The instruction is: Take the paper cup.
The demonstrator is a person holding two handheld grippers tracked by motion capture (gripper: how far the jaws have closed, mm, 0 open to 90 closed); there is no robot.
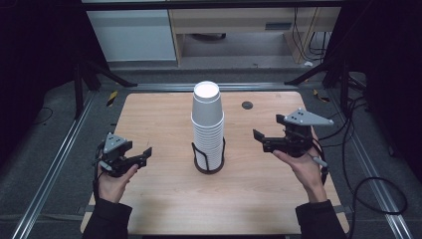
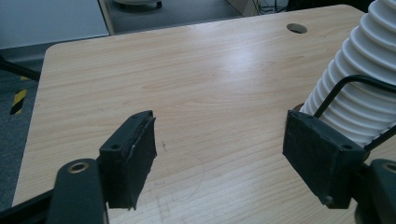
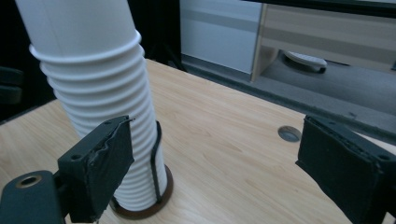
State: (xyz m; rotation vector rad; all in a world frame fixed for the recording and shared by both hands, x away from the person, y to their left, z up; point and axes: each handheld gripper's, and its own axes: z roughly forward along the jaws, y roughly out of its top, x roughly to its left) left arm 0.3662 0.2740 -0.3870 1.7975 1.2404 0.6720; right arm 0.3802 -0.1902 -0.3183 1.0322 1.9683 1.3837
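At the middle of the tabletop (image 1: 164, 196) we see the stack of white cups (image 1: 208, 124) upright in its black wire holder (image 1: 209, 158), which hides the lowest rims. Left tongs (image 1: 147, 153) and right tongs (image 1: 258, 138) gape empty, well apart from it.

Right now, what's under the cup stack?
The cup stack stands upside down in a black wire holder with a dark round base on the table. The stack covers the middle of the base; I can't see what's inside the cups.
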